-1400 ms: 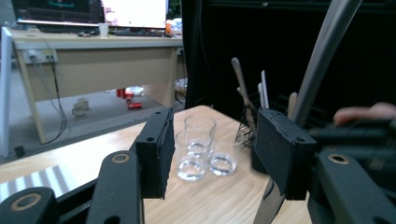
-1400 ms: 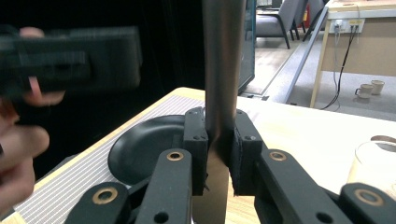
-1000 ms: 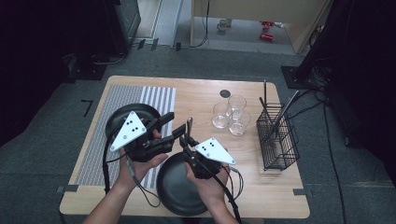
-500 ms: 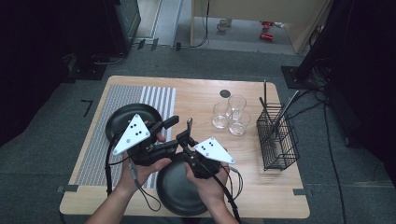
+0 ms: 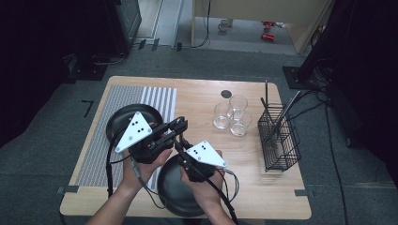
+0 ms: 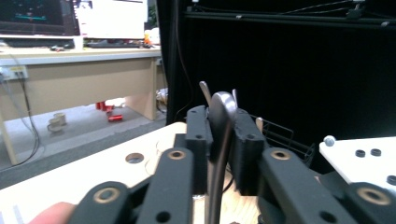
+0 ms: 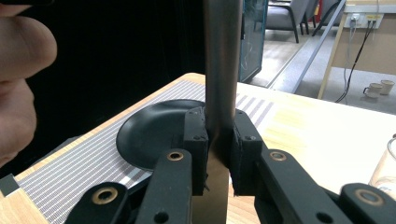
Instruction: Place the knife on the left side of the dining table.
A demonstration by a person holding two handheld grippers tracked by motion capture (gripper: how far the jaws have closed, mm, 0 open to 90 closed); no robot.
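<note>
A steel utensil (image 7: 222, 70) stands upright between the two grippers over the table's front middle. My right gripper (image 7: 219, 126) is shut on its flat lower part, seen above the near black plate (image 5: 171, 187) in the high view, where this gripper (image 5: 180, 144) points away from the person. My left gripper (image 6: 220, 123) has just been closing, and its pads now press on the utensil's (image 6: 219, 116) rounded upper end. In the high view the left gripper (image 5: 179, 125) comes in from the left, just above the right one.
A second black plate (image 5: 119, 119) lies on a striped mat (image 5: 101, 150) at the left. Three clear glasses (image 5: 230, 115) stand at the middle right. A black wire basket (image 5: 279, 138) holding long utensils stands near the right edge. A dark round spot (image 5: 226, 93) marks the tabletop farther back.
The left gripper's jaws have closed onto the utensil's upper end. Both hands have stayed almost in place, and the right gripper has kept its grip.
</note>
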